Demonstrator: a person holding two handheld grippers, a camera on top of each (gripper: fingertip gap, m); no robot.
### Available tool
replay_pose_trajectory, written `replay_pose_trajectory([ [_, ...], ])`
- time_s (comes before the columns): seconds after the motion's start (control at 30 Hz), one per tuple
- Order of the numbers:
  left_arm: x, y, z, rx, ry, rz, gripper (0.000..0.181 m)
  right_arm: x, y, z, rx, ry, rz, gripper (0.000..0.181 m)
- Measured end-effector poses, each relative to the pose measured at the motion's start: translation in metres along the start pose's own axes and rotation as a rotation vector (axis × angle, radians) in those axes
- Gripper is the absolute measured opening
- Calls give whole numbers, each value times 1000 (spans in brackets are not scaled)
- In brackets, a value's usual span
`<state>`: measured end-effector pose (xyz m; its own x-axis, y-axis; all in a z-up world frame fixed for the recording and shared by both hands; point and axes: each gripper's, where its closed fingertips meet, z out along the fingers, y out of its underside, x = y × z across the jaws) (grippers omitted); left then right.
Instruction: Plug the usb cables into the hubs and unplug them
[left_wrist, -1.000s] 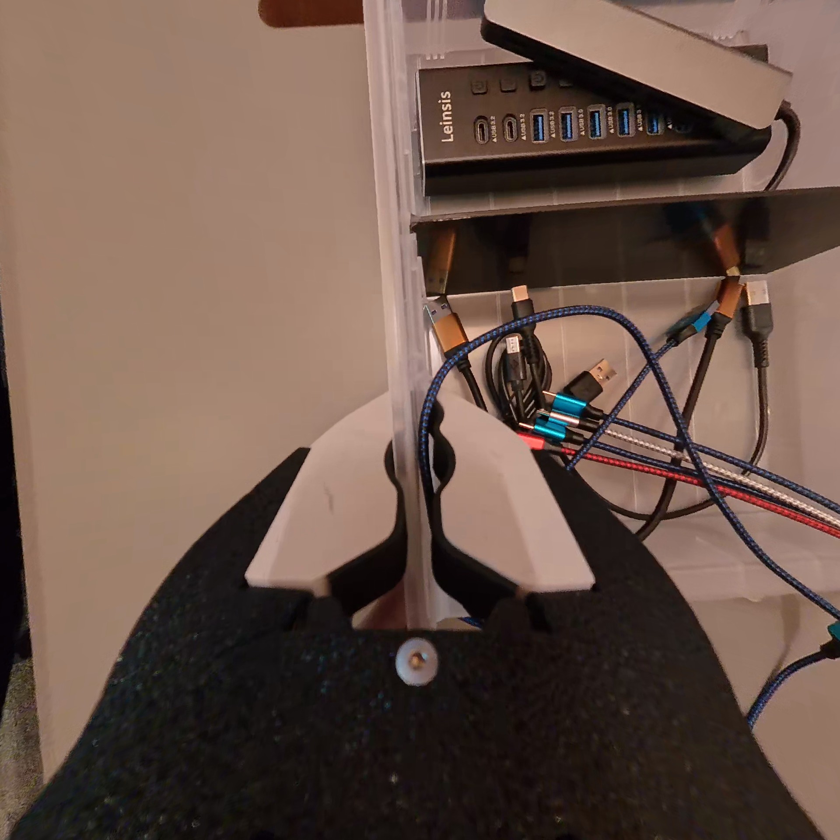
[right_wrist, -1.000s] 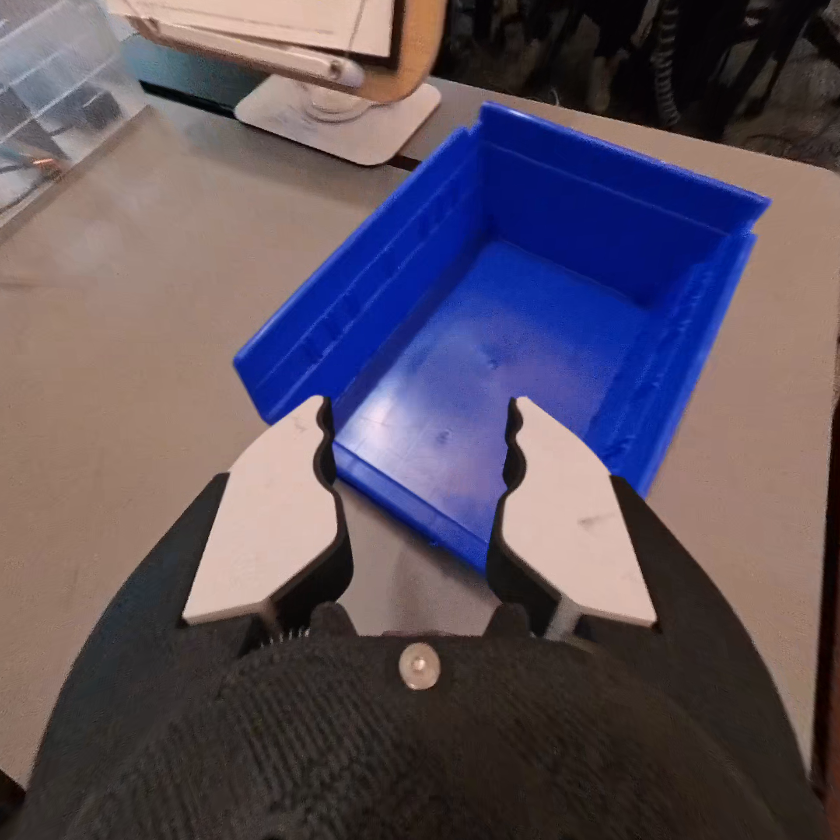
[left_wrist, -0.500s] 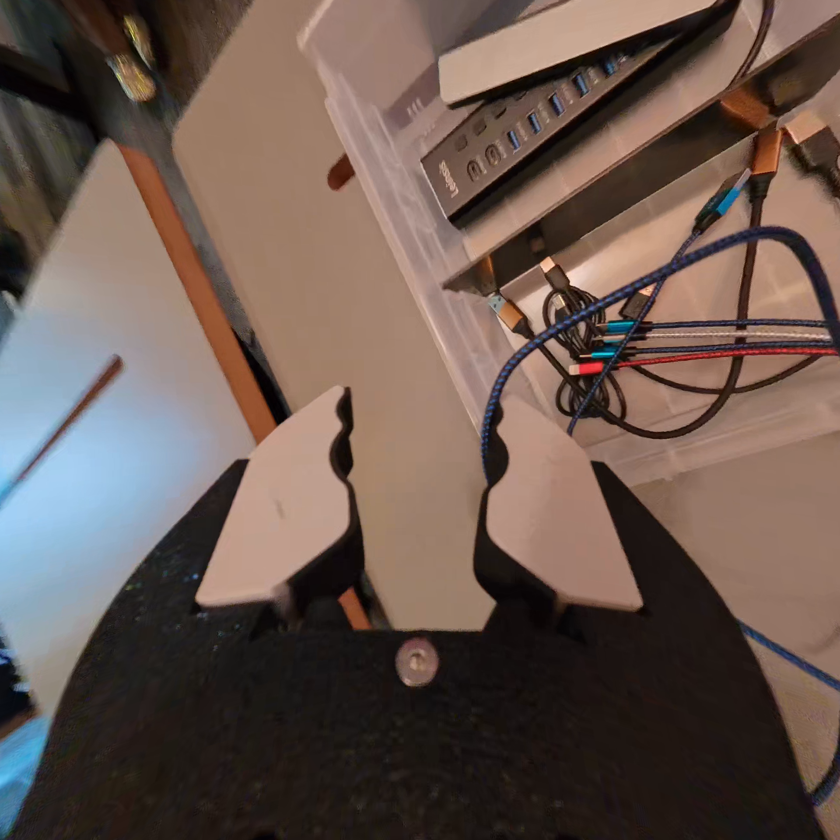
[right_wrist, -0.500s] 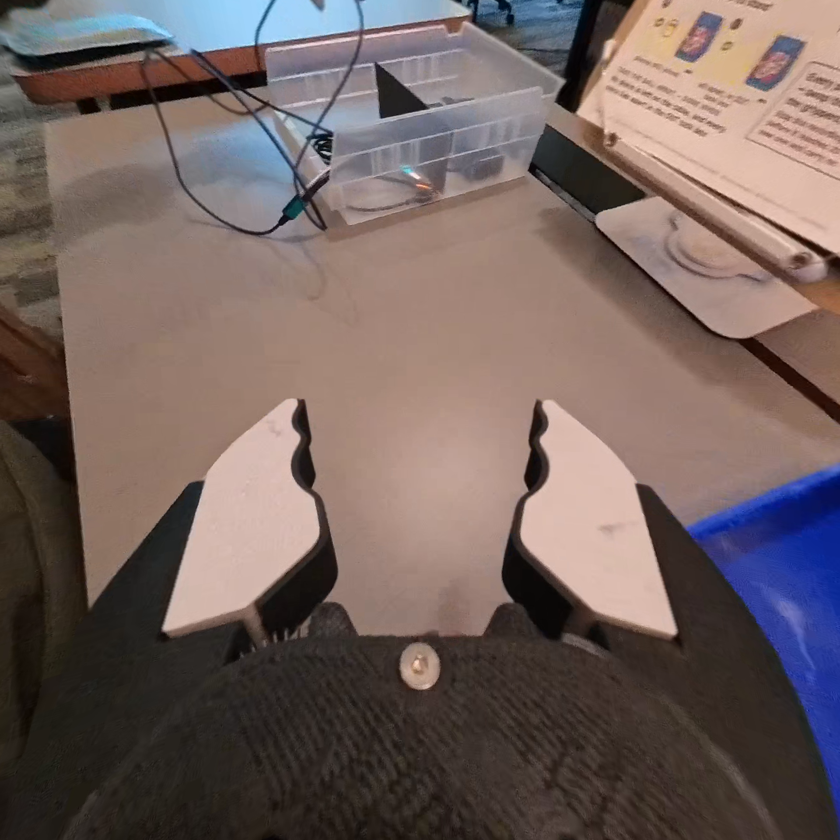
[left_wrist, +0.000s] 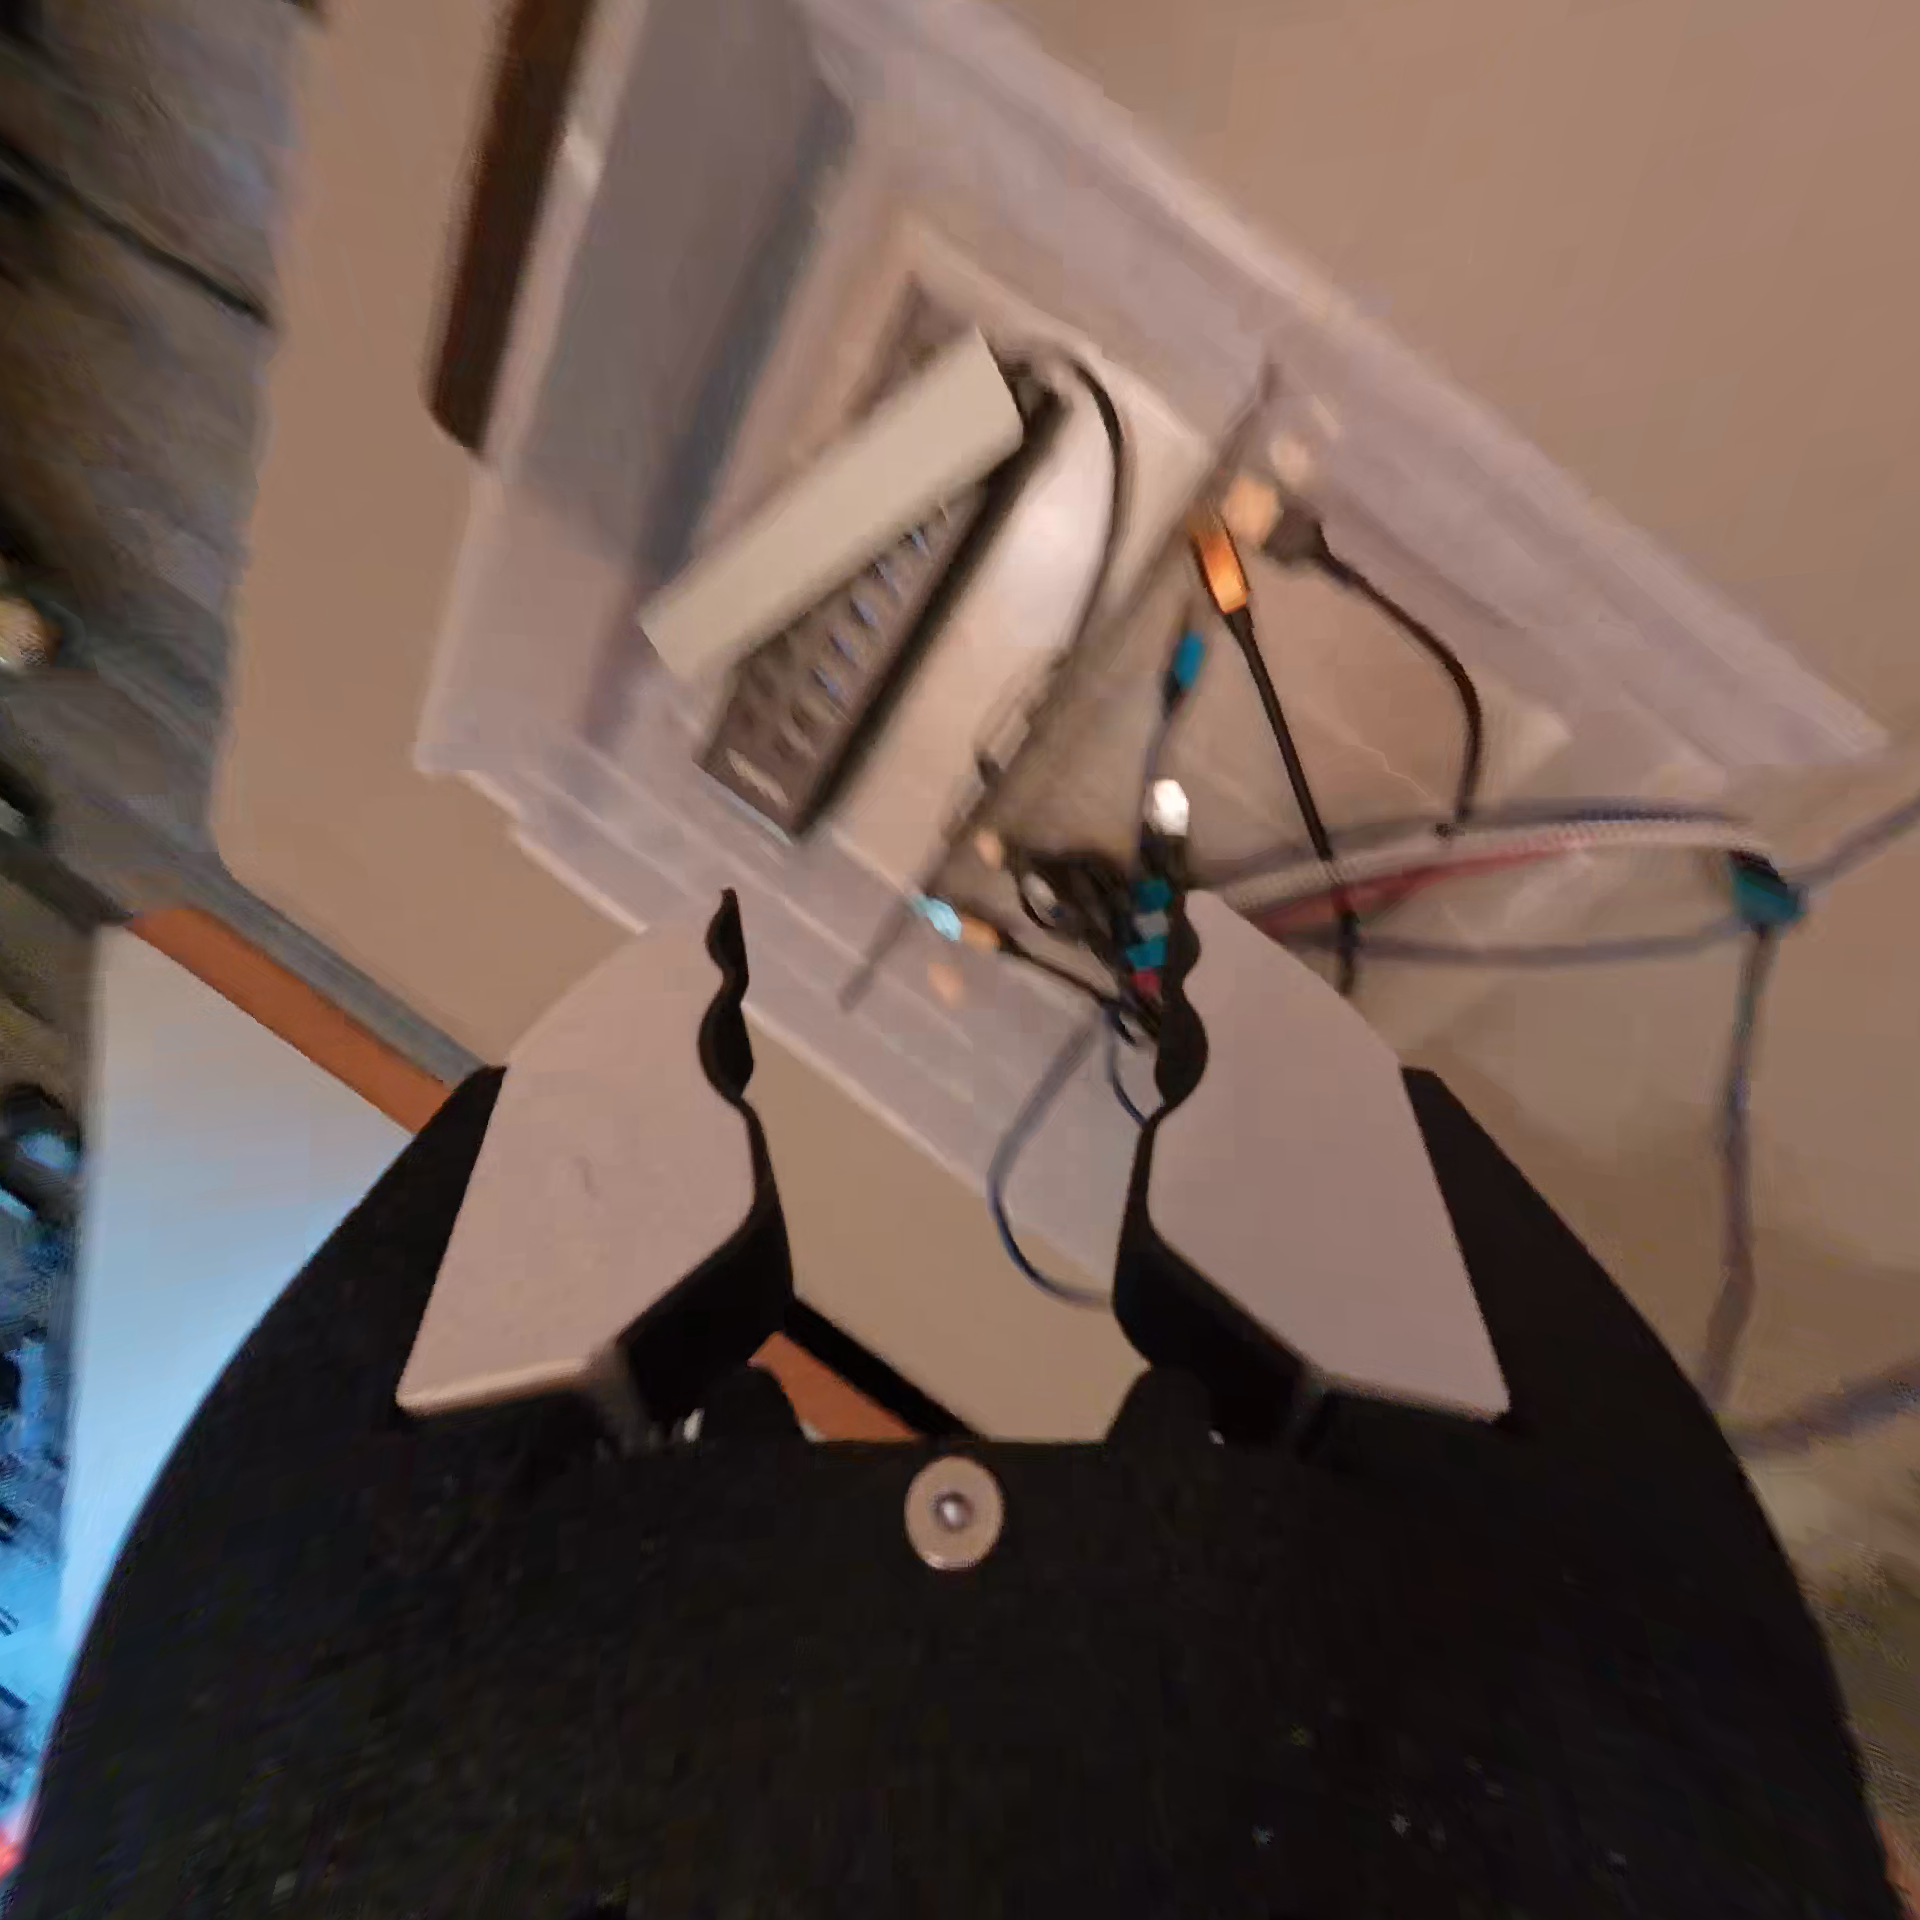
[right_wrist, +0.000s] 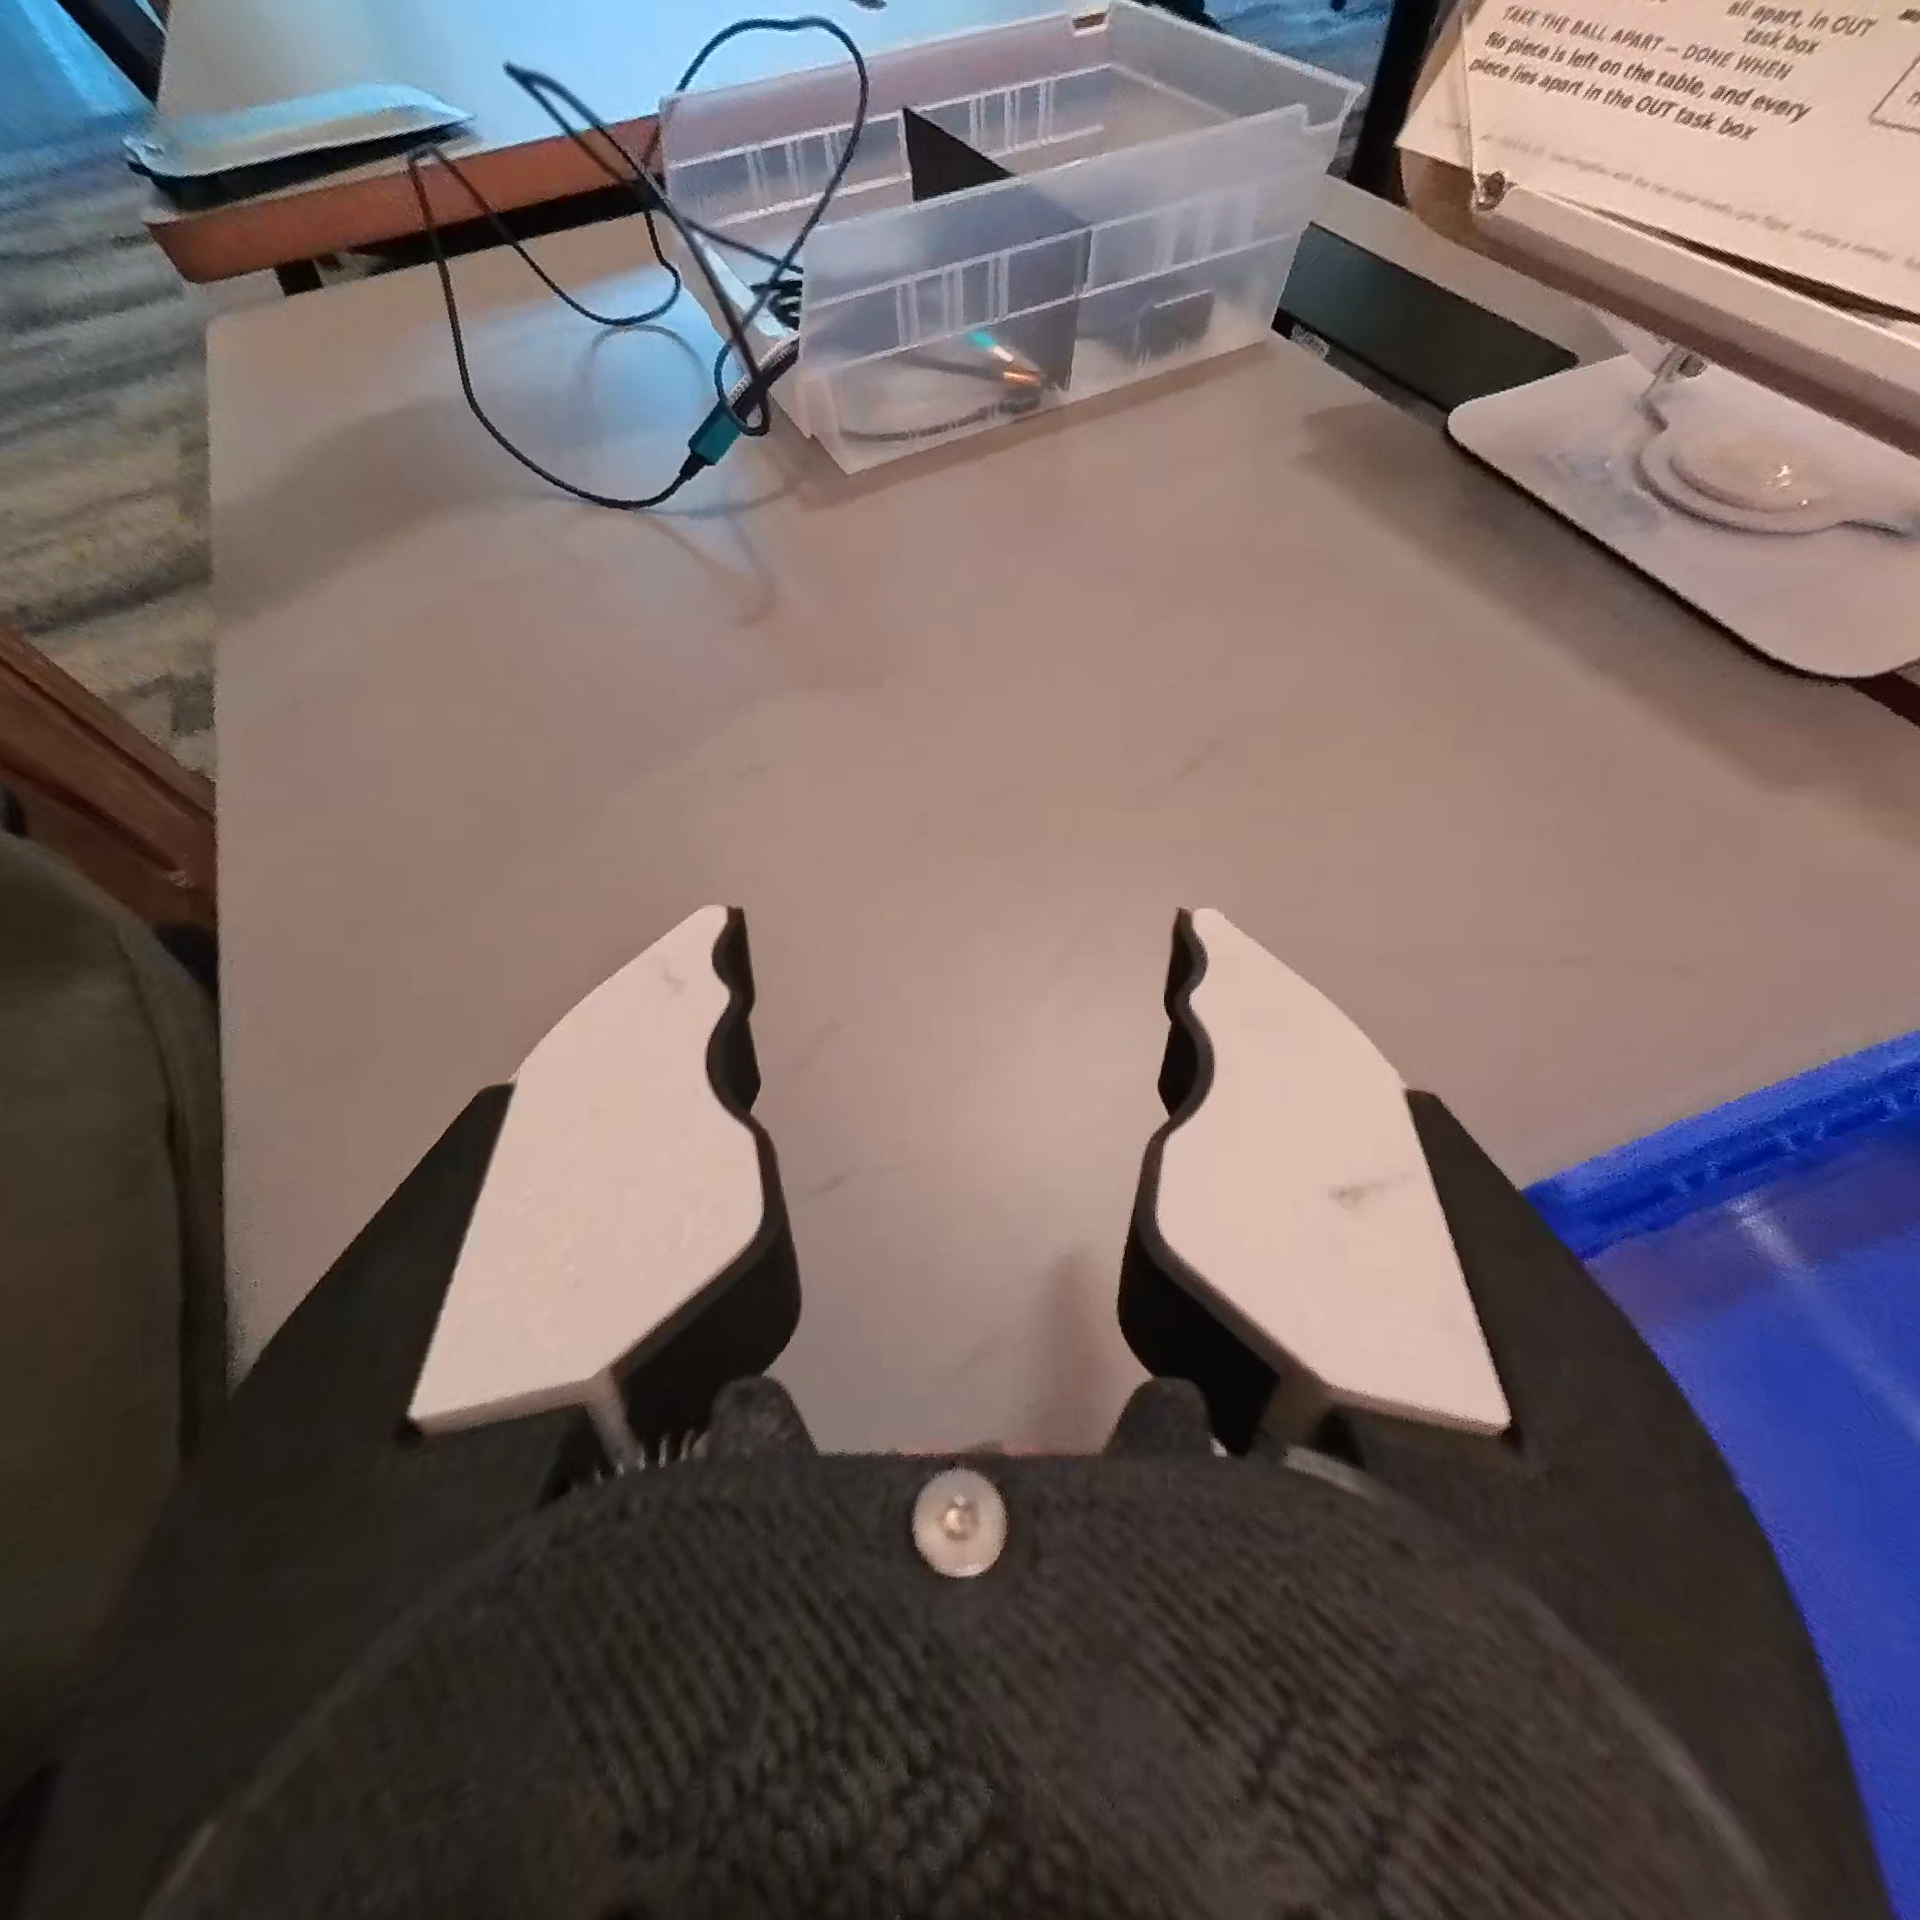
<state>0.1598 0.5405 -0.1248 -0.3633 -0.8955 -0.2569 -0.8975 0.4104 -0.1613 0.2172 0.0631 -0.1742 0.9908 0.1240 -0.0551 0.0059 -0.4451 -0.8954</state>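
A clear plastic box (left_wrist: 665, 852) (right_wrist: 1174, 260) with a black divider stands on the grey table. In the blurred left wrist view it holds a black hub (left_wrist: 831, 675) under a grey hub (left_wrist: 831, 520) in one part, and a tangle of USB cables (left_wrist: 1299, 894) in the other. Some cables (right_wrist: 623, 312) trail over the box wall onto the table, one ending in a teal plug (right_wrist: 715, 445). My left gripper (left_wrist: 956, 935) is open and empty, just above the box's near edge. My right gripper (right_wrist: 958, 925) is open and empty over bare table, well short of the box.
A blue bin (right_wrist: 1766, 1351) sits at the right, close to my right gripper. A white stand base (right_wrist: 1704, 499) holding a printed sheet (right_wrist: 1683, 114) is at the far right. A second table with a dark flat object (right_wrist: 291, 130) lies beyond the table's left edge. The grippers' ends are close to 50 centimetres from one another.
My left gripper let go of the box wall, opened and pulled back while swinging round. My right gripper swung from the blue bin towards the clear box and opened wider.
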Motion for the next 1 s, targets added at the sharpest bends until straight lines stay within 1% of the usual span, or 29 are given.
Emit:
replay_pose_trajectory([
  [0.03,-9,-15,5,54,-48,26,76,2,1,0,-3,1,2,77],
  [0.07,-16,-26,12,77,-86,62,75,2,4,0,-13,-5,-3,77],
  [0.13,-24,-40,32,57,-141,170,73,6,8,-1,-31,6,-23,77],
  [0.23,-27,-53,70,0,-144,291,72,12,15,-5,-55,33,-38,77],
  [0.3,-25,-53,95,-65,-83,317,67,15,19,-8,-62,38,-33,77],
  [0.37,-19,-50,116,-126,3,352,49,17,23,-11,-66,39,-19,77],
  [0.47,-13,-52,137,-167,65,372,47,20,29,-14,-80,43,-7,77],
  [0.53,-9,-60,145,-139,93,375,47,21,34,-13,-92,41,0,78],
  [0.6,-6,-61,152,-134,100,390,44,23,36,-12,-104,38,2,78],
  [0.67,-8,-61,155,-132,83,407,40,26,36,-9,-109,46,-1,77],
  [0.73,-9,-61,153,-133,61,389,34,28,35,-8,-118,58,-4,77],
  [0.8,-19,-61,145,-121,-15,365,27,30,33,-7,-120,74,-15,77],
  [0.83,-24,-64,138,-86,-41,330,24,30,32,-7,-119,80,-20,77],
  [0.87,-32,-69,127,-30,-87,288,0,29,30,-7,-114,81,-25,76],
  [0.9,-40,-74,114,31,-125,229,0,28,29,-7,-107,79,-27,76],
  [0.97,-48,-80,87,145,-157,106,0,26,25,-7,-94,79,-25,76],
  [1.0,-53,-80,74,190,-190,72,0,25,24,-6,-90,80,-22,75],
])
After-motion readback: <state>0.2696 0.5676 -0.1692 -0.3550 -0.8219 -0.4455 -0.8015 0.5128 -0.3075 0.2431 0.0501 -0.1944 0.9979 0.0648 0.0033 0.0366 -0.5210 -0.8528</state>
